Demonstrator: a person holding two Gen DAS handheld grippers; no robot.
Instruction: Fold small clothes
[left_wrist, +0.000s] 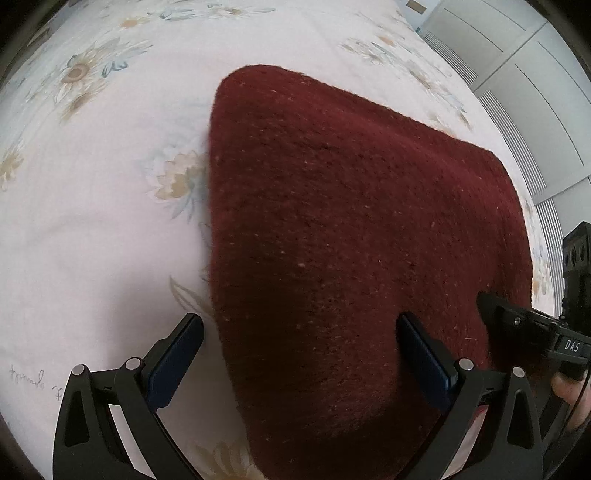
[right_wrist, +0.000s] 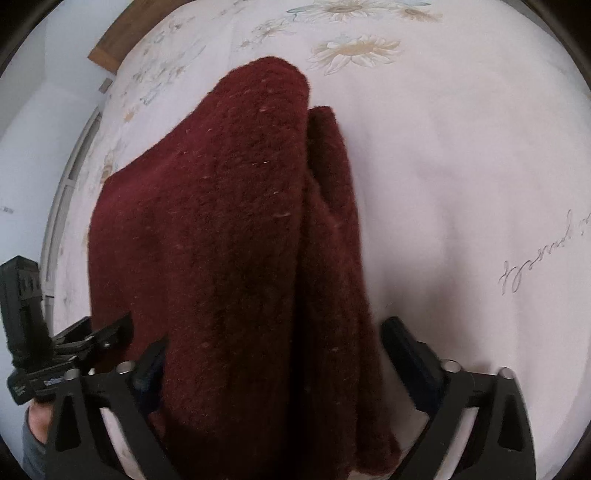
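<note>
A dark red knit (left_wrist: 351, 240) is lying folded on a bed sheet (left_wrist: 92, 229), white with pale daisy prints, and it is filling most of both wrist views. The left gripper (left_wrist: 301, 354) is holding its jaws wide, one finger (left_wrist: 177, 354) sitting over bare sheet just off the knit's left edge, the other finger (left_wrist: 424, 358) over the fabric itself, so the near-left edge is running between them; whether either finger is touching cloth cannot be told. In the left view the right gripper (left_wrist: 517, 325) is showing at the knit's right edge. The right gripper (right_wrist: 273, 354) is also spreading its jaws wide, straddling the near end of the knit (right_wrist: 221, 240), with a narrower folded layer (right_wrist: 332, 221) lying along the right side, its edge stepped out from the top layer. To the right of that edge the sheet (right_wrist: 461, 184) is stretching open, marked only by cursive script (right_wrist: 535, 254). The left gripper (right_wrist: 74, 339) is appearing at the knit's left edge. White cabinet doors (left_wrist: 517, 74) are standing beyond the bed's far side.
</note>
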